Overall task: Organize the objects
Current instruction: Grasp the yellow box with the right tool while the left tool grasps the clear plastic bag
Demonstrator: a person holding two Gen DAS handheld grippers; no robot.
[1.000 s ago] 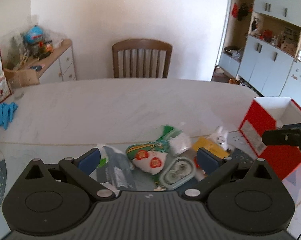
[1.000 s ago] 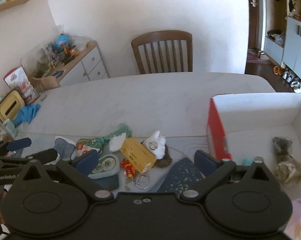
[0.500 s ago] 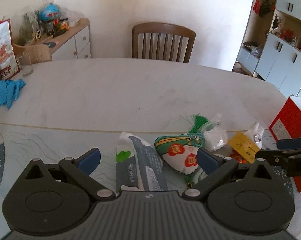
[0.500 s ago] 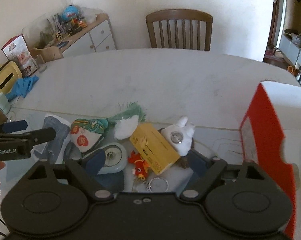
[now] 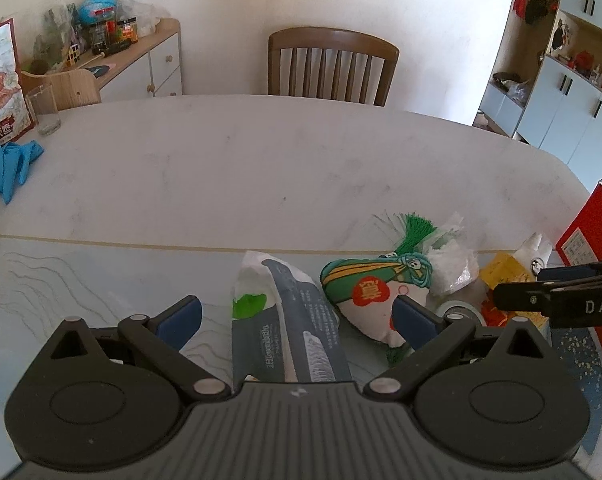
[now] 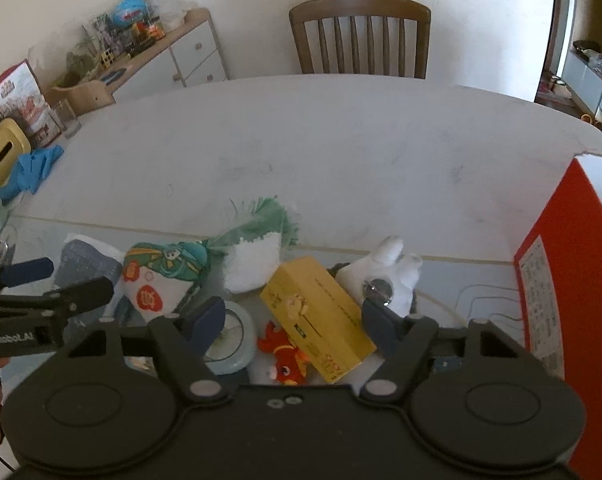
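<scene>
A pile of small items lies on the table's near side. My left gripper [image 5: 297,316] is open and hangs low over a grey-and-white packet [image 5: 293,312], which lies between its pads untouched. A green-and-white pouch with red emblems [image 5: 373,292] lies just right of it. My right gripper [image 6: 293,316] straddles a yellow box [image 6: 317,312]. Its jaws are closing, but the pads stand clear of the box. A red fish charm [image 6: 285,356] and a round pale tin [image 6: 233,336] lie beside the box. A white plush [image 6: 389,276] sits behind it.
A red carton [image 6: 557,288] with a white inside stands at the right edge. A white plastic bag [image 6: 253,260] with green fringe lies behind the pile. Blue gloves [image 5: 9,168], a glass [image 5: 45,108] and a chair [image 5: 333,64] are farther off.
Both grippers have sunk toward the pile and shifted left, so the red carton has slid to the right edge. The right jaws have narrowed. The packet now lies between the left pads.
</scene>
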